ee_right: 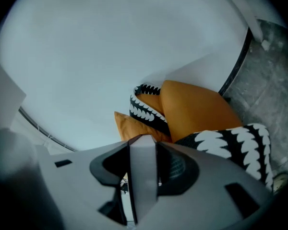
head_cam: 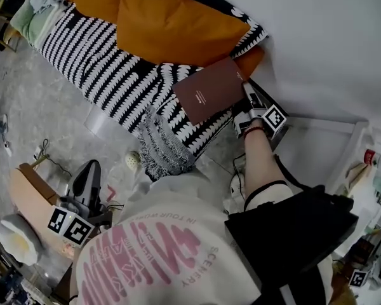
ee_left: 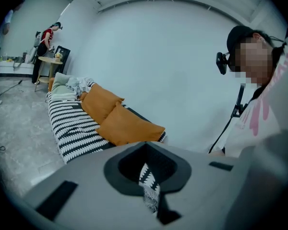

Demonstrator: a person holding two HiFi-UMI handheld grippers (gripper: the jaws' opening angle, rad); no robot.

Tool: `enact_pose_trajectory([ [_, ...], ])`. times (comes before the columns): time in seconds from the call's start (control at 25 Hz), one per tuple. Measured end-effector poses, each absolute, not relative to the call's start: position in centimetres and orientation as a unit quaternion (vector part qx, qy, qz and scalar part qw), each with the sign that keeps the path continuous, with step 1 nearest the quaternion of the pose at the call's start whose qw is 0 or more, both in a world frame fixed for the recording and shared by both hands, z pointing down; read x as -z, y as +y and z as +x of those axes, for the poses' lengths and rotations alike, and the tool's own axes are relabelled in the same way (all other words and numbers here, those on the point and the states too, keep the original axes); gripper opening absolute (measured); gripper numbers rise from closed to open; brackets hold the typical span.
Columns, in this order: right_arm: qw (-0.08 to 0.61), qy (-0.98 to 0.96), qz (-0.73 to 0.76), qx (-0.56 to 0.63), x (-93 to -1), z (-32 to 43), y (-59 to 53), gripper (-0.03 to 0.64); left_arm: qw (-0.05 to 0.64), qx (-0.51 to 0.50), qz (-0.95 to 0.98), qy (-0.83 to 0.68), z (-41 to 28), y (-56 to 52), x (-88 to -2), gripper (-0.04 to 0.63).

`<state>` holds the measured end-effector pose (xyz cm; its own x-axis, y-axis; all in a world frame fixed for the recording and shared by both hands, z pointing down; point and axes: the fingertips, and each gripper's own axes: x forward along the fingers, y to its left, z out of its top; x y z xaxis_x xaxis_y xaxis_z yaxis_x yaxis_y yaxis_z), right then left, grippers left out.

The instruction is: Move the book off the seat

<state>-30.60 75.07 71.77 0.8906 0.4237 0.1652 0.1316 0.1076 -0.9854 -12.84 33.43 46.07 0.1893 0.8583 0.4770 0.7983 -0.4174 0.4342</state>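
Observation:
A dark maroon book [head_cam: 208,91] lies tilted at the near end of the seat, a daybed under a black-and-white patterned cover [head_cam: 95,68]. My right gripper [head_cam: 246,95] is shut on the book's right edge. In the right gripper view the book [ee_right: 143,171] stands edge-on, filling the space between the jaws of the right gripper [ee_right: 143,186]. Two orange cushions [head_cam: 171,21] lean on the wall behind the book. My left gripper [head_cam: 89,178] hangs low at the left, well away from the seat. Its jaws stand a narrow gap apart around nothing in the left gripper view [ee_left: 151,195], with patterned cloth seen through the gap.
A fringed patterned throw [head_cam: 162,148] hangs off the seat's front corner. A white frame [head_cam: 349,151] stands against the wall at the right. Cables and a small speckled ball [head_cam: 133,160] lie on the grey floor. Far off, a person stands at a round table [ee_left: 50,60].

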Motion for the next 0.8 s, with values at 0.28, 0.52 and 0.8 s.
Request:
enact_pose_trajectory([
  [0.28,0.722,-0.198,-0.646,-0.152,-68.4,-31.0,74.4,0.158,0.072,-0.318,0.774,0.543,-13.0,33.2,-45.6,0.009],
  [0.52,0.719,-0.158,-0.655,-0.168,-63.1,-30.2,72.9,0.158,0.101,-0.288,0.771,0.559,-12.9,33.4,-44.4,0.009],
  [0.8,0.725,-0.104,-0.654,-0.19,-55.6,-28.5,69.1,0.158,0.157,-0.23,0.748,0.603,-12.3,34.7,-41.1,0.009],
])
